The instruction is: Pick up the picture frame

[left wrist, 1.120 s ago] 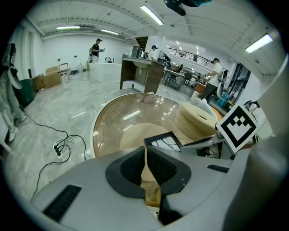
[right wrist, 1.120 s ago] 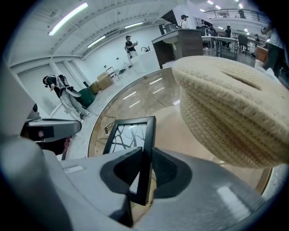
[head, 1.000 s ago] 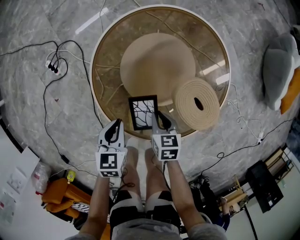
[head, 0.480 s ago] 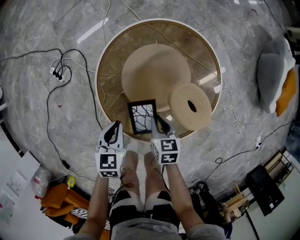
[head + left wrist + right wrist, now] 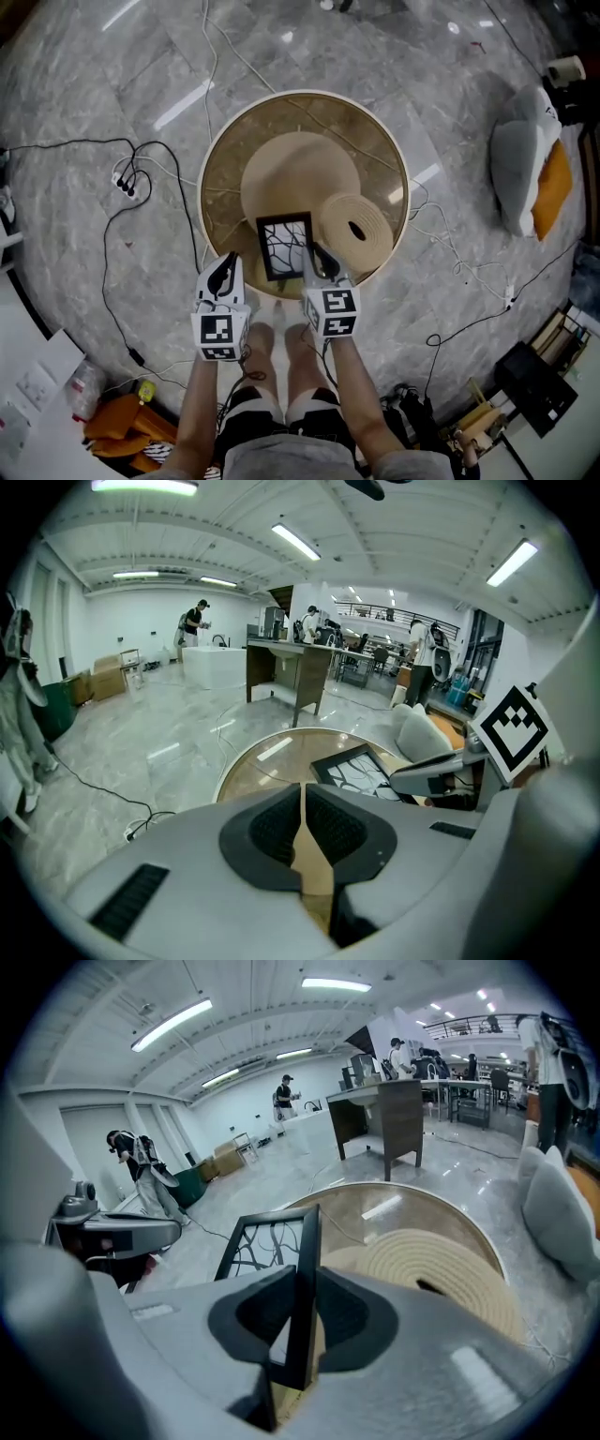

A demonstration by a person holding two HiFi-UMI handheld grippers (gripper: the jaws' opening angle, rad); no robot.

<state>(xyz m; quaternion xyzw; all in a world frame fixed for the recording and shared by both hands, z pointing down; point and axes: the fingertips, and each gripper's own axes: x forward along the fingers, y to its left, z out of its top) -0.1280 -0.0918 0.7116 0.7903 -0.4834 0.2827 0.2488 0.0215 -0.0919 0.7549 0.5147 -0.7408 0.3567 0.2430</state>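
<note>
Right gripper view: right gripper clamps the black picture frame by its edge. Left gripper alongside is closed and empty. Judged lifting step; next needs a steady grip.

The head camera looked steeply down from high above the left gripper and right gripper, the round table just ahead of their tips. Each gripper camera rode close behind its own jaws, facing forward over that table; both shared the picture frame and tabletop.
</note>
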